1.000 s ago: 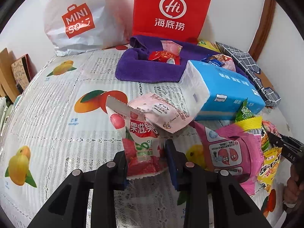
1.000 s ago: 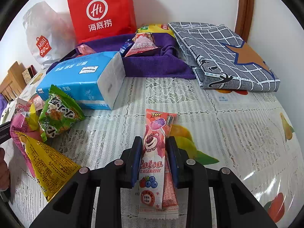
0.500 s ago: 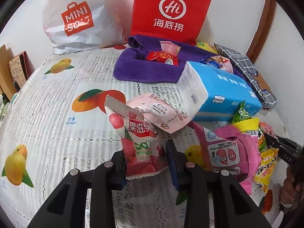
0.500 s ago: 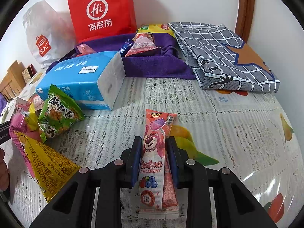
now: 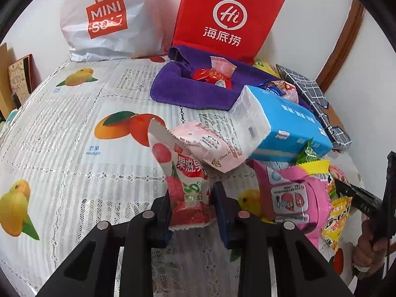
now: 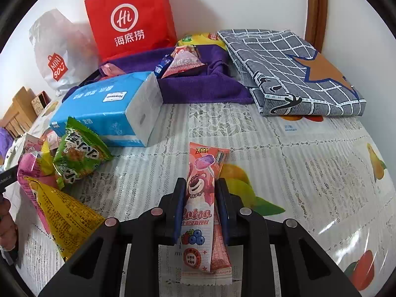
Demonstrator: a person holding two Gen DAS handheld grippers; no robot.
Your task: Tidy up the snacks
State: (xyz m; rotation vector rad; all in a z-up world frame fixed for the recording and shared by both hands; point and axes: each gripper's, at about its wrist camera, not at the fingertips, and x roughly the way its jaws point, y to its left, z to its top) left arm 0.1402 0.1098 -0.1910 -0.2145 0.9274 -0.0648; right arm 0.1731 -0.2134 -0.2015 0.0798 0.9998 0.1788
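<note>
A red-and-white strawberry snack packet stands up between the pads of my left gripper, whose jaws are closing and pressing on its lower half. A pale pink packet leans across its top. In the right wrist view a long pink Lotso candy packet lies on the fruit-print tablecloth with a thinner pink packet under its right edge. My right gripper is closing on both, pads against their sides. Several snacks lie on a purple towel at the back.
A blue tissue pack lies in front of the towel. Beside it are a magenta packet, a green packet and a yellow packet. A red paper bag, a white Miniso bag and a folded grey checked cloth line the wall.
The left jaws have drawn in tighter on the strawberry packet, and that view has tilted a little. The right jaws have narrowed slightly on the Lotso packet, which has not moved.
</note>
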